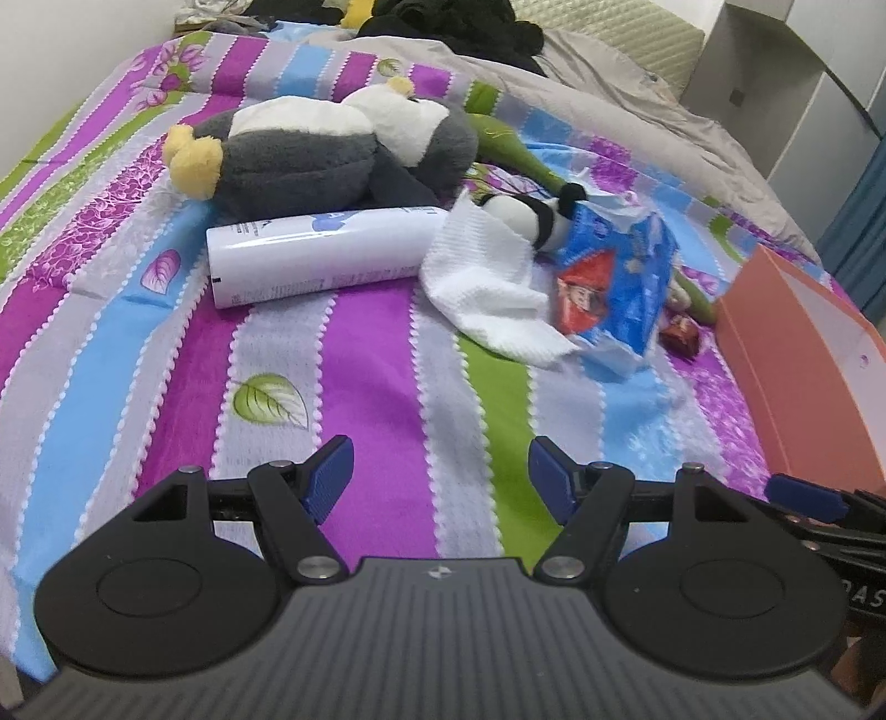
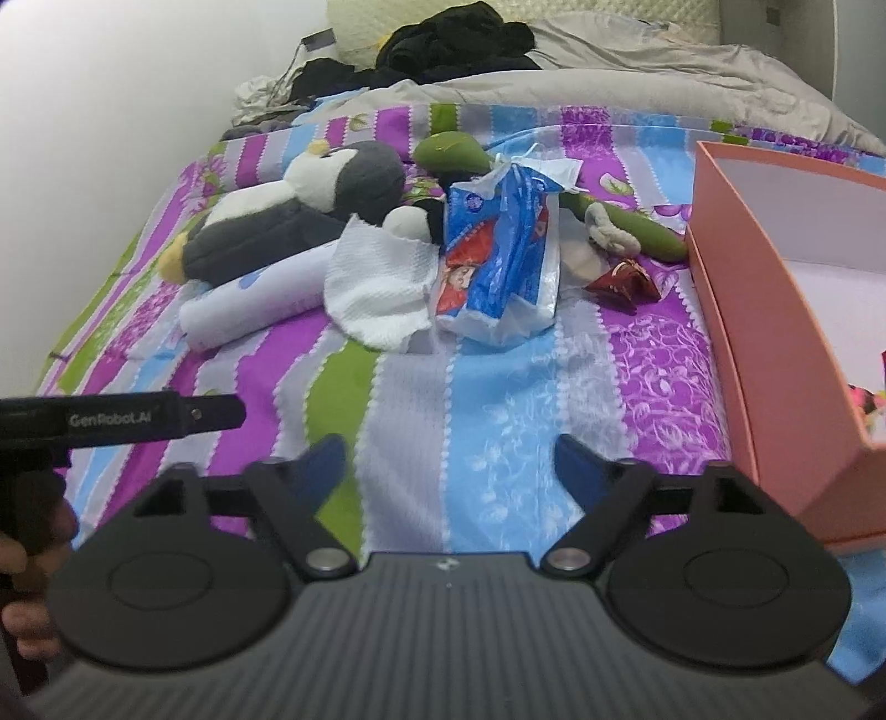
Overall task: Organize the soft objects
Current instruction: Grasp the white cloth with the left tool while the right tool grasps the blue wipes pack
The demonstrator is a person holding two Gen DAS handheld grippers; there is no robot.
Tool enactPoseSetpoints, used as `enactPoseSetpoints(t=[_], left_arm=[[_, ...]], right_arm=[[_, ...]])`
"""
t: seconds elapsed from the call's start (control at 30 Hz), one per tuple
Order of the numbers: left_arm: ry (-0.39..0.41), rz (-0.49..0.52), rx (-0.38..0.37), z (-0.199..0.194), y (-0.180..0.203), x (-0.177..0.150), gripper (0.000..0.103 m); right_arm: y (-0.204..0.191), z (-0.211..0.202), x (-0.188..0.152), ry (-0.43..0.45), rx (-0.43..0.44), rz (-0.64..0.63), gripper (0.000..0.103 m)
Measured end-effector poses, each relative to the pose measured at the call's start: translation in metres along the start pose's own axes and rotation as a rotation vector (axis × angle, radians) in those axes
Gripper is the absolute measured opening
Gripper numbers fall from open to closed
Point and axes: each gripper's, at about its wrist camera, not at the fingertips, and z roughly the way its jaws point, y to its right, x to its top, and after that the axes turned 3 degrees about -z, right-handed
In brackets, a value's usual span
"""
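A grey and white plush penguin (image 1: pixel 310 149) (image 2: pixel 277 216) lies on the striped bedspread (image 1: pixel 376 354) (image 2: pixel 498 399). In front of it lies a white bottle (image 1: pixel 315 255) (image 2: pixel 249 299), with a white cloth (image 1: pixel 487 282) (image 2: pixel 376 288) at its end. A blue tissue pack (image 1: pixel 614 282) (image 2: pixel 498 266) stands beside a small black and white plush (image 1: pixel 526 216) (image 2: pixel 412 221) and a green plush (image 1: pixel 509 144) (image 2: pixel 631 227). My left gripper (image 1: pixel 440 479) hangs open over bare bedspread, well short of them. My right gripper (image 2: pixel 448 471) is open too, empty, left of the pink box.
An open pink box (image 1: pixel 797 354) (image 2: pixel 775 310) sits on the bed at the right, with something colourful inside. A red wrapper (image 1: pixel 684 335) (image 2: pixel 623 282) lies near it. Dark clothes (image 2: pixel 454 44) and a grey blanket (image 1: pixel 637 105) fill the far end. A wall runs along the left.
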Motion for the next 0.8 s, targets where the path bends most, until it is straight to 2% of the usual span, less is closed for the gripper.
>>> enactPoseSetpoints(t=[0.3, 0.47, 0.6, 0.8], left_arm=[[-0.015, -0.011, 0.009, 0.048, -0.003, 0.022, 0.075], [-0.028, -0.035, -0.04, 0.077, 0.0, 0.033, 0.075], [-0.025, -0.022, -0.068, 0.097, 0.007, 0.042, 0.075], [-0.028, -0.036, -0.152, 0.122, 0.017, 0.054, 0.078]], right_arm=[[0.012, 0.05, 0.025, 0.023, -0.009, 0.06, 0.087], [0.023, 0.075, 0.038, 0.044, -0.001, 0.094, 0.086], [0.032, 0.092, 0.05, 0.068, 0.0, 0.113, 0.078], [0.046, 0.112, 0.07, 0.101, 0.002, 0.126, 0.072]])
